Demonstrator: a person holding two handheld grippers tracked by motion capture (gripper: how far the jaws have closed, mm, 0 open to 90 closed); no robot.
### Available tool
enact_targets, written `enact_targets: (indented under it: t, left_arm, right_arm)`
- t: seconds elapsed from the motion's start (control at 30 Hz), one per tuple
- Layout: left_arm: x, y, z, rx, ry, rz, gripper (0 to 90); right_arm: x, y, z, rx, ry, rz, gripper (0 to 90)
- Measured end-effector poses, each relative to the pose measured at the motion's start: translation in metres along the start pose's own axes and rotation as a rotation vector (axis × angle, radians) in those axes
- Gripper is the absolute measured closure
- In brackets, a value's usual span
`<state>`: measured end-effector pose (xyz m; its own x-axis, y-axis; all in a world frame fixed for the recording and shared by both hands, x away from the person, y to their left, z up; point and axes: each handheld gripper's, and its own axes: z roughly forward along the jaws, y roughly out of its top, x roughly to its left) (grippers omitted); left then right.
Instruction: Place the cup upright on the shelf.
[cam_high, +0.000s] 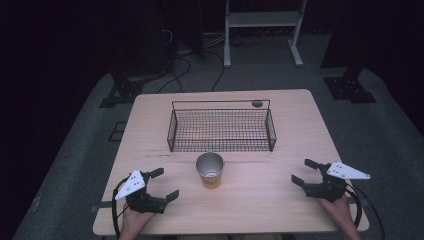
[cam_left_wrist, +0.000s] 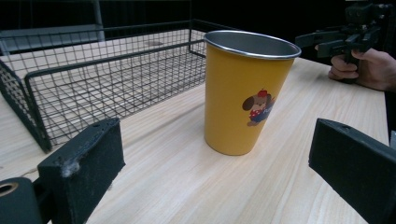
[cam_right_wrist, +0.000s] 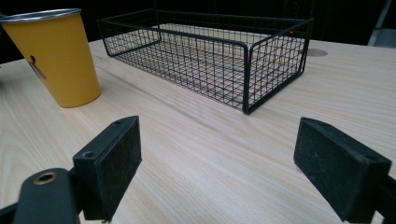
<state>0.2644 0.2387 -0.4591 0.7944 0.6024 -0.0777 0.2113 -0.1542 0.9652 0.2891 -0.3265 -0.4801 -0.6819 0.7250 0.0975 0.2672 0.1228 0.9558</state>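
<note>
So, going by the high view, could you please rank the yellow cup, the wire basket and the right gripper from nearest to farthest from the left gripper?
1. Yellow cup, just to its right, table centre.
2. Wire basket, beyond the cup.
3. Right gripper, at the table's opposite side.

Wooden table: wire basket, yellow cup upright.

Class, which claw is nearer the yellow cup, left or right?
Left. The left claw sits just left of the cup; the right claw is farther off on its right.
</note>
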Motion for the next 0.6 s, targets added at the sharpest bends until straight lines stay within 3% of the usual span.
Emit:
enact_targets:
  t: [0.6]
  left_arm:
    - [-0.012, 0.004, 0.015, 0.038, -0.037, 0.047, 2.2]
  right_arm:
    - [0.002, 0.000, 0.002, 0.015, -0.012, -0.009, 14.0]
